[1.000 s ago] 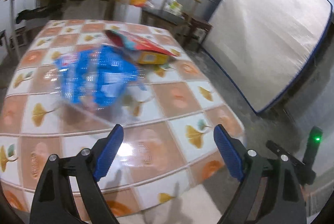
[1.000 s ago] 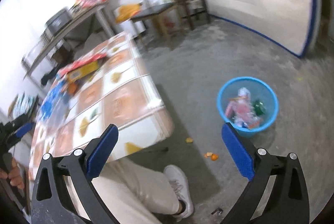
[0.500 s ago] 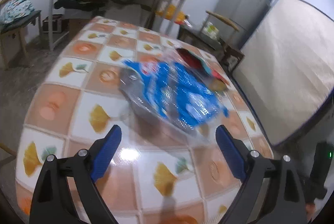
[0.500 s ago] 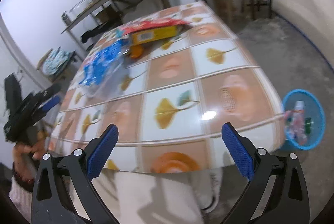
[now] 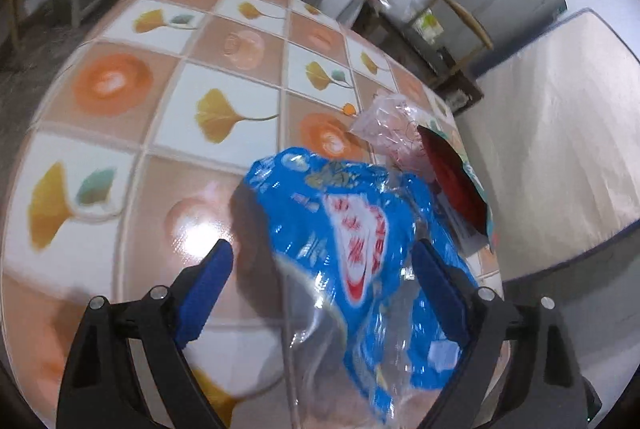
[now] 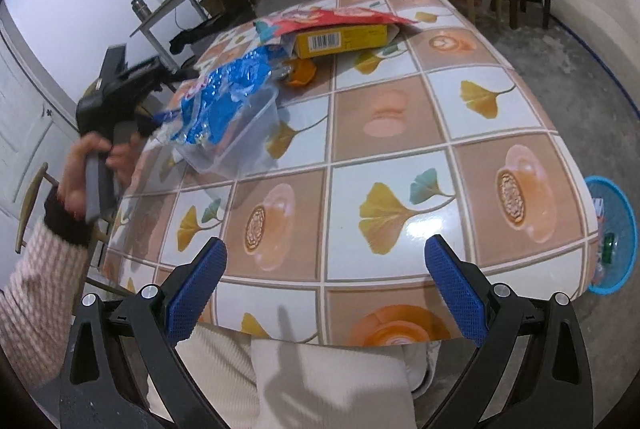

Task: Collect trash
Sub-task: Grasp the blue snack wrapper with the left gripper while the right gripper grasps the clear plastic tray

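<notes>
A blue printed plastic wrapper (image 5: 352, 229) lies crumpled over a clear plastic container (image 6: 240, 145) on the tiled table (image 6: 400, 117). My left gripper (image 5: 322, 257) straddles the wrapper with its jaws wide and closing. The wrapper sits between them, and neither pad visibly presses on it. In the right wrist view a hand holds that gripper's black body (image 6: 116, 89) at the wrapper's (image 6: 224, 93) left end. My right gripper (image 6: 326, 253) hangs open above the table's near edge, with nothing between its fingers.
Behind the wrapper lie a red snack packet (image 6: 340, 17), a yellow box (image 6: 340, 39), an orange scrap (image 6: 302, 73) and a pinkish clear bag (image 5: 388, 125). A blue bin (image 6: 616, 229) holding trash stands on the floor at the right. Chairs and a shelf table stand beyond.
My left gripper swept in and down over the blue wrapper, which now sits between its jaws. My right gripper swung from the floor bin round to face the table.
</notes>
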